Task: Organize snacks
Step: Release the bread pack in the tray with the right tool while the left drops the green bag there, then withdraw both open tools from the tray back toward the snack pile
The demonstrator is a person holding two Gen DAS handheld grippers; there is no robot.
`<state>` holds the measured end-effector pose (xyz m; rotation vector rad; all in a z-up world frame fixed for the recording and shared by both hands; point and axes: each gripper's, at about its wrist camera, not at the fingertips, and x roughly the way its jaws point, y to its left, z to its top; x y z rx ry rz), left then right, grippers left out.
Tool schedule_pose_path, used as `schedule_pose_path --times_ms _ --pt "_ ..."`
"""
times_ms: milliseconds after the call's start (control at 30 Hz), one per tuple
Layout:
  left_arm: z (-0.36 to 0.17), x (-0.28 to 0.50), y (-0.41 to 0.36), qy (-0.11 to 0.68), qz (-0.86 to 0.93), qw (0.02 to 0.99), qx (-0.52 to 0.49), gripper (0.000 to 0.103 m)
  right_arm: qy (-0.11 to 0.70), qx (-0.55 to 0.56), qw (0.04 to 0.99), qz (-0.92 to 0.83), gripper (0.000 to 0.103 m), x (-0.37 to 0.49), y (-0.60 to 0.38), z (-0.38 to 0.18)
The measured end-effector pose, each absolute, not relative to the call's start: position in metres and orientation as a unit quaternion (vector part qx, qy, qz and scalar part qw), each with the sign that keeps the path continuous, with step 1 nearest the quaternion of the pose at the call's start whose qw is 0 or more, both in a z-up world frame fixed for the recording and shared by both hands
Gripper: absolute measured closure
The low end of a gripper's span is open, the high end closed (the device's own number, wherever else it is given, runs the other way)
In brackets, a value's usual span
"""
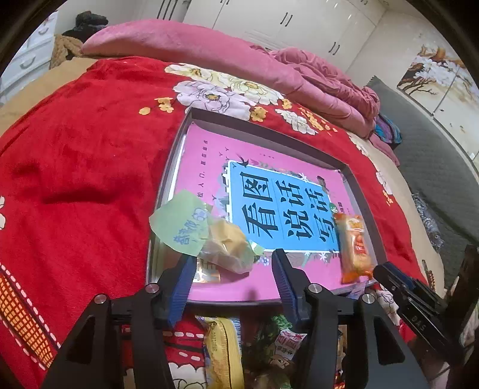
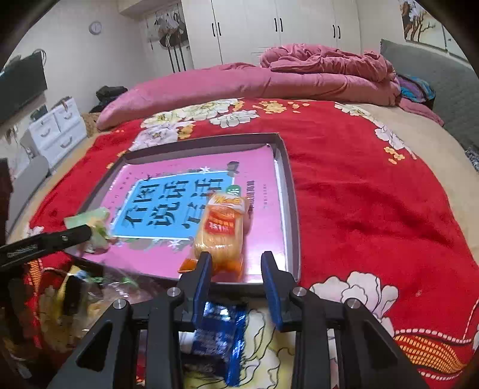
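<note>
Left gripper [image 1: 230, 263]: your jaws stand apart, green snack [image 1: 206, 232] released onto the tray [image 1: 167, 185].
Right gripper [image 2: 235, 266]: your jaws gape, pinching nothing; orange snack [image 2: 221, 230] lies freed on the tray.

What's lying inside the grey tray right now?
The grey tray holds a pink book covering nearly its whole floor. On the book lie an orange snack packet and a green-wrapped pastry. Anything beneath the book is hidden.

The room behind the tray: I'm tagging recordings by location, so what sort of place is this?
Most likely a bedroom: the tray sits on a bed's red floral blanket, a rumpled pink quilt lies behind it, and white wardrobe doors line the far wall.
</note>
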<state>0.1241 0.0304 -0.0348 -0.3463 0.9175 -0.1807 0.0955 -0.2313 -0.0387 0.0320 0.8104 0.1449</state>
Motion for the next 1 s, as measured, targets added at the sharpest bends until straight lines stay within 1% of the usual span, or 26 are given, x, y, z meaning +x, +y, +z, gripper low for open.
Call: schedule_pose_path --times_ms 167,233,333,367,433,567,633,733,833,1000 --pt "-0.033 0.123 0.03 0.438 -0.09 0.879 -0.167 0.042 0.395 0.013 0.917 0.06 0.068 0.104 -0.232 -0.042" --pt "-0.031 0.122 0.031 0.434 -0.091 0.881 -0.166 0.038 0.389 0.022 0.919 0.06 0.068 0.104 -0.235 -0.039" --pt "-0.027 0.12 0.032 0.427 -0.09 0.884 -0.168 0.034 0.375 0.04 0.924 0.065 0.068 0.101 -0.24 -0.033" --pt "-0.026 0.12 0.032 0.425 -0.09 0.885 -0.169 0.033 0.37 0.045 0.926 0.065 0.066 0.1 -0.242 -0.031" --pt "-0.024 0.118 0.032 0.419 -0.088 0.889 -0.165 0.031 0.357 0.057 0.93 0.067 0.055 0.098 -0.246 -0.025" --pt "-0.019 0.115 0.033 0.409 -0.085 0.894 -0.16 0.028 0.336 0.081 0.935 0.076 0.049 0.093 -0.253 -0.017" --pt "-0.016 0.113 0.034 0.403 -0.083 0.898 -0.158 0.027 0.325 0.089 0.938 0.084 0.043 0.09 -0.253 -0.012" --pt "-0.013 0.11 0.036 0.398 -0.078 0.901 -0.154 0.025 0.314 0.1 0.939 0.097 0.04 0.087 -0.254 -0.007" --pt "-0.012 0.107 0.038 0.396 -0.075 0.902 -0.153 0.025 0.306 0.106 0.94 0.103 0.032 0.083 -0.253 -0.004" --pt "-0.006 0.099 0.044 0.388 -0.074 0.906 -0.155 0.025 0.302 0.106 0.942 0.104 0.03 0.078 -0.252 -0.002"
